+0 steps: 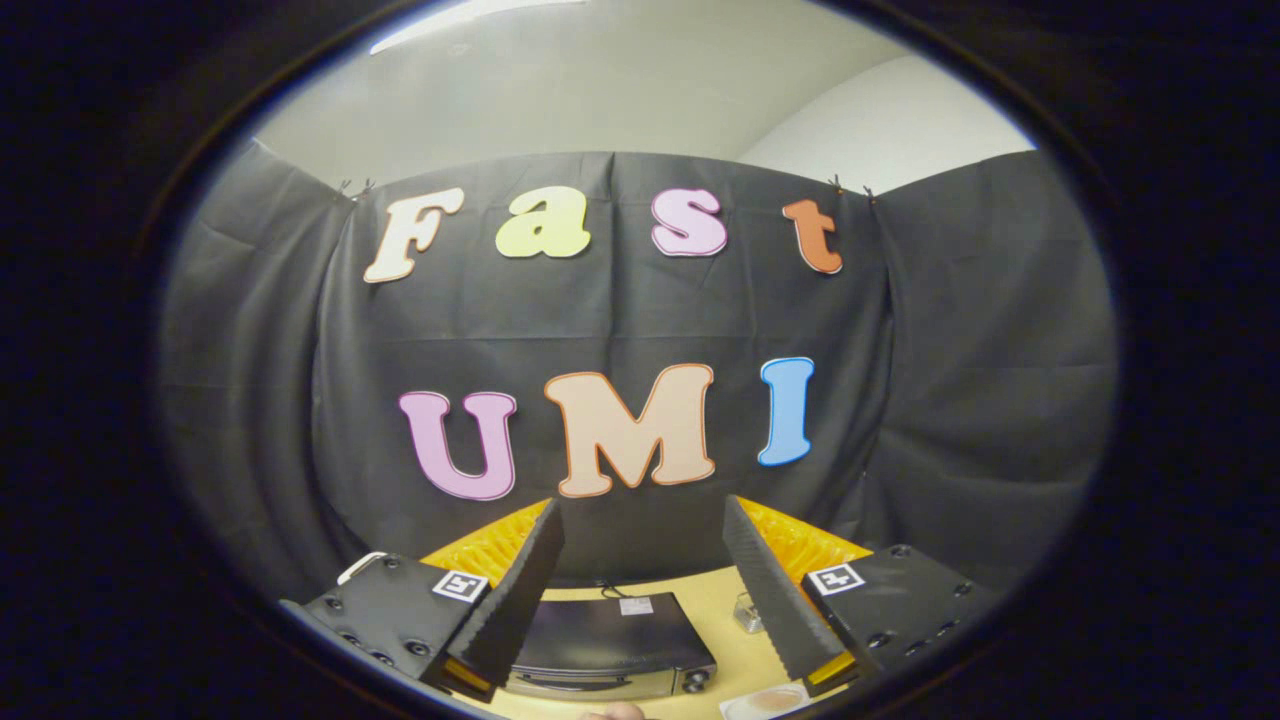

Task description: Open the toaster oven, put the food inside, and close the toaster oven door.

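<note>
Black and glossy, the toaster oven (pixel 610 645) is sitting low on the tan table (pixel 715 610), below and between our two fingers, with its top toward us and its door apparently closed; we cannot make out the handle clearly. We are holding the gripper (pixel 643 530) high above the oven, pointing mostly at the booth wall, with the jaws standing wide apart and nothing between them. Just right of the oven, a small clear object (pixel 747 612) is resting on the table, too small for us to name. In front of the oven's right corner a pale plate (pixel 765 703) is peeking in, probably carrying the food, though we cannot tell what kind.

We are judging the task barely begun: the door is the first thing to deal with. To do that well, we are thinking of tilting the gripper down until the oven's front face comes ahead of the fingers, keeping the jaws apart, approaching the door's top edge squarely, and pulling along the hinge's arc rather than straight back, so the light oven is not dragged across the table.
</note>
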The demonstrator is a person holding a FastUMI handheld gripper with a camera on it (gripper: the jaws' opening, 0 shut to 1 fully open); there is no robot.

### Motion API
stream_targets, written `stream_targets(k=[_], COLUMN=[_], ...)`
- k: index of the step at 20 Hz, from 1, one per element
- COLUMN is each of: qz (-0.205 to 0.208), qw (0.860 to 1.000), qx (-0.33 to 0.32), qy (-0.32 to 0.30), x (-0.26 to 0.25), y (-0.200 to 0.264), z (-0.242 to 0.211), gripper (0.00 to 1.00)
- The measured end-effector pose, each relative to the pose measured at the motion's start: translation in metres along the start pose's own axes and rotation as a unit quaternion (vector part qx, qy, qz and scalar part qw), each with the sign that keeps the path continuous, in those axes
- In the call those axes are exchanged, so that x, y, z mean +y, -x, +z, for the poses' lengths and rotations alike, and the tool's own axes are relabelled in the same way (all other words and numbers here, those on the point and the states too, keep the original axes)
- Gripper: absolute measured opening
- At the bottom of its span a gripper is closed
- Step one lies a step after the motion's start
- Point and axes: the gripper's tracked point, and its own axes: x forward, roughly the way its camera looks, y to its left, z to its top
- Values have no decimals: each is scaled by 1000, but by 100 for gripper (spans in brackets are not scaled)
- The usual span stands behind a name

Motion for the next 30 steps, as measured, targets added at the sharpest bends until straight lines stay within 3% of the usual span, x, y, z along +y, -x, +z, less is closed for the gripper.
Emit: stream_targets(k=[7,17,22,30], qz=[16,40,42,39], qw=[1000,999,998,993], qx=[-1,23,47,104], qy=[-14,-19,-1,-26], x=[12,49,61,76], y=[0,-23,-29,-37], z=[-12,-67,-112,-204], gripper=[100,100,100,100])
